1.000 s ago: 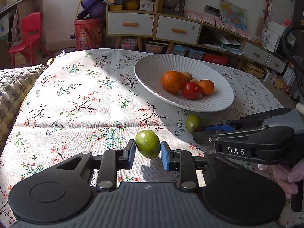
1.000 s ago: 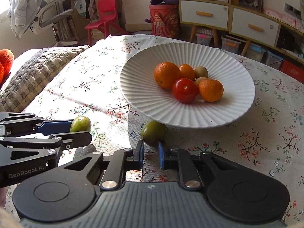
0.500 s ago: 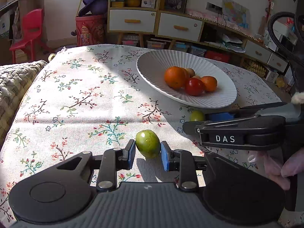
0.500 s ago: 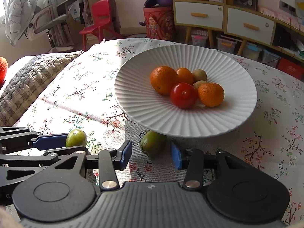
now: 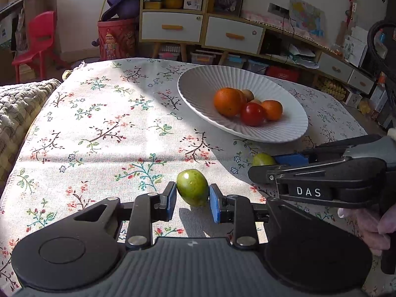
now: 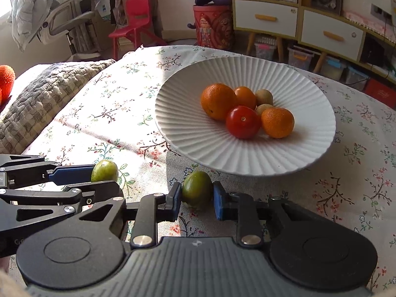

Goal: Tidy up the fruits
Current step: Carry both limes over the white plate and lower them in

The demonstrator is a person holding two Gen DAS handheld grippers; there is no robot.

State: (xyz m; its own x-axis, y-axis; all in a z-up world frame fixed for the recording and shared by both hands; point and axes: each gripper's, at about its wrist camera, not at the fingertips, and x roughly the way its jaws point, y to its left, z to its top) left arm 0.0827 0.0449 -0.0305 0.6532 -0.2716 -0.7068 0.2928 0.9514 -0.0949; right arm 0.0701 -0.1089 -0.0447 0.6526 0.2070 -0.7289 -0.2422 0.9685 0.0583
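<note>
Green fruit sits pinched by the left gripper; right gripper, lettered "DAS", pinches a second, half-hidden fruit.

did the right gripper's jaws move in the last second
Yes. The right gripper opened wide, then closed in against the green fruit beside the white plate.

- A desk is wearing a floral tablecloth, sunlit along its left side.
- A white ribbed plate is sitting toward the far right corner.
- Two green fruits are lying on the cloth near the front edge: one mid-desk, the other just beside the plate's near rim.
</note>
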